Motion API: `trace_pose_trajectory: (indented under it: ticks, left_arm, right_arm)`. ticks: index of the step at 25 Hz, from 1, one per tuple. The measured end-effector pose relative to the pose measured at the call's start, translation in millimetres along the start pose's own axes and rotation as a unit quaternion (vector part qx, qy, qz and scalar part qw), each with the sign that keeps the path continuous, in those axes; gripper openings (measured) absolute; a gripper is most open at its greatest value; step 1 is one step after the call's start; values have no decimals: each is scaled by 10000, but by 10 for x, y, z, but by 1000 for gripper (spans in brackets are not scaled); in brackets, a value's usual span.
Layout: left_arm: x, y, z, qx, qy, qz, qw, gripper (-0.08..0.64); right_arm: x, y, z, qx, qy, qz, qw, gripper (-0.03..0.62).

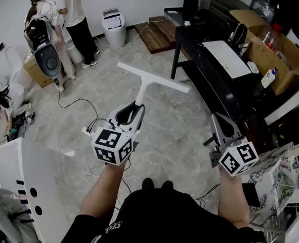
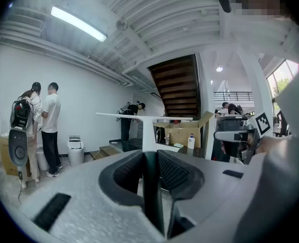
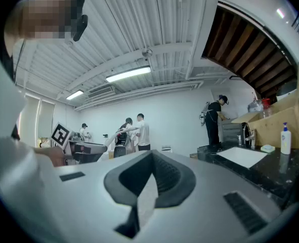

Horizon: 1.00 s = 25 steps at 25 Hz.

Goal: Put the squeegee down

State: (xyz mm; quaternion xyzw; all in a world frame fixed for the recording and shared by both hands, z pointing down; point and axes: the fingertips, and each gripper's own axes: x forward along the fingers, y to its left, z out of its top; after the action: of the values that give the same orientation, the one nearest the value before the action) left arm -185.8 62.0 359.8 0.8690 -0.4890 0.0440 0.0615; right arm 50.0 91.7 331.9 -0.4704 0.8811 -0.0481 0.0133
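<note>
Squeegee (image 1: 148,85), white, T-shaped: held in the air above the grey floor (image 1: 174,135), blade end away from the person, handle clamped between the jaws of the left gripper (image 1: 137,107). Right gripper (image 1: 221,120): jaws together, nothing between them, beside the black counter (image 1: 210,70).

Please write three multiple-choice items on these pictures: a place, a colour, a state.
1. Where is the white bin? A on the black counter; B on the floor by the wall; C in the cardboard box.
2. What colour is the squeegee? A red; B white; C black.
3. The left gripper's jaws are: A closed on the squeegee's handle; B wide apart, empty; C closed on a bottle.
Key: 1 B, it stands on the floor at the wall. 2 B, it shows white. 3 A, the pads press the handle.
</note>
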Motion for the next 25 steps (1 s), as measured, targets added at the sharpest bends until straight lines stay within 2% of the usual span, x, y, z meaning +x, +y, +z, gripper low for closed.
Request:
trace_pose_trajectory:
  ticks: [10, 13, 25]
  left_arm:
    - [52, -219, -91, -25, 66, 42, 10000, 103]
    - [65, -281, -81, -89, -9, 65, 9999, 103]
    - [221, -739, -37, -92, -141, 50, 9998, 103]
  right_arm:
    - [-233, -187, -66, 162, -33, -59, 9998, 3]
    - [-318, -240, -33, 237, -101, 25, 9997, 3]
    - [-654, -384, -150, 237, 139, 338, 9991, 6]
